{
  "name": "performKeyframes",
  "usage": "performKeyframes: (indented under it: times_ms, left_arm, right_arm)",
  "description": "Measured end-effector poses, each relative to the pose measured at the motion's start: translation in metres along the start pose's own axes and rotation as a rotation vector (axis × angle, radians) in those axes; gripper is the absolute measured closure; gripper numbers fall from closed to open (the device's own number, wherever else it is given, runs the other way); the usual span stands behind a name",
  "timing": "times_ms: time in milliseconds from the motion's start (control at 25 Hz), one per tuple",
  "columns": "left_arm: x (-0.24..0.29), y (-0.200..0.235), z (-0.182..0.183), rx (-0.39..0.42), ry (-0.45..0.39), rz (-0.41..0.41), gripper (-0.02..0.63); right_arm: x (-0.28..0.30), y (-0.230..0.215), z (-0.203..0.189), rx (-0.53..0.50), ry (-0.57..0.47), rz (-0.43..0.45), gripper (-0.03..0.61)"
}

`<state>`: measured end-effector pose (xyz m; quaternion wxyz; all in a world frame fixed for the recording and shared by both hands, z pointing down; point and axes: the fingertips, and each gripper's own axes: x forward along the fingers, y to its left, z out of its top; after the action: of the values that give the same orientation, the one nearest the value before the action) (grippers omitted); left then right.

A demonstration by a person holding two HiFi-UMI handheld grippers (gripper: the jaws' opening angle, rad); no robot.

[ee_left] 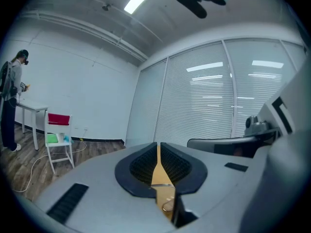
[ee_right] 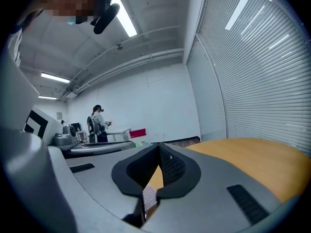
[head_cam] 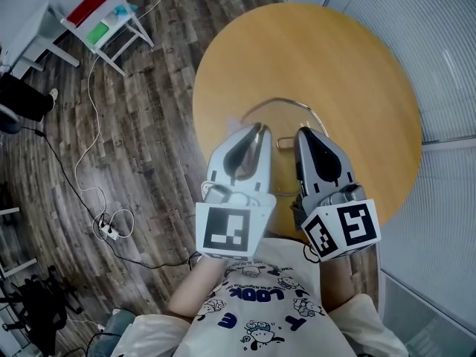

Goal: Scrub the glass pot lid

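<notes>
On the round wooden table [head_cam: 357, 73], the glass pot lid [head_cam: 279, 119] lies flat near the edge closest to the operator, its thin metal rim showing as an arc and its handle [head_cam: 286, 141] lying between the two gripper noses. The left gripper [head_cam: 259, 129] is held over the left part of the lid. In the left gripper view, the left gripper [ee_left: 158, 147] has its ribbed pads [ee_left: 143, 166] brought together at the tips. Only a narrow wedge stays open below the tips, and through it the table surface and a portion of the lid rim [ee_left: 163, 184] are visible; nothing is clamped. The right gripper [head_cam: 303, 132] is held just beside the left one, over the right part of the lid. In the right gripper view, the right gripper [ee_right: 159, 149] likewise has its pads meeting at the tips with no object between them. A small grey textured patch shows low in that gap; what it is cannot be determined. A white chair [head_cam: 104, 13] with a red back stands on the wooden floor [head_cam: 149, 125], well apart from the table, and a cable [head_cam: 89, 162] runs across the floor.
</notes>
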<state>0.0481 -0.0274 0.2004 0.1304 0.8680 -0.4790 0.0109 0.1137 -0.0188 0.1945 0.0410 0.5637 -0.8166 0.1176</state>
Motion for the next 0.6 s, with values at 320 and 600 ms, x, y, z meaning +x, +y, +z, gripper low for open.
performKeyframes:
  times_ms: [320,600]
  left_arm:
    - [0.004,-0.01,0.001,0.006,0.007,-0.012,0.583]
    - [0.009,-0.013,0.003,0.012,0.005,-0.018,0.583]
  right_arm:
    - [-0.004,-0.006,0.001,0.005,0.0,-0.014,0.554]
    - [-0.003,-0.008,0.004,-0.002,-0.003,-0.019,0.554]
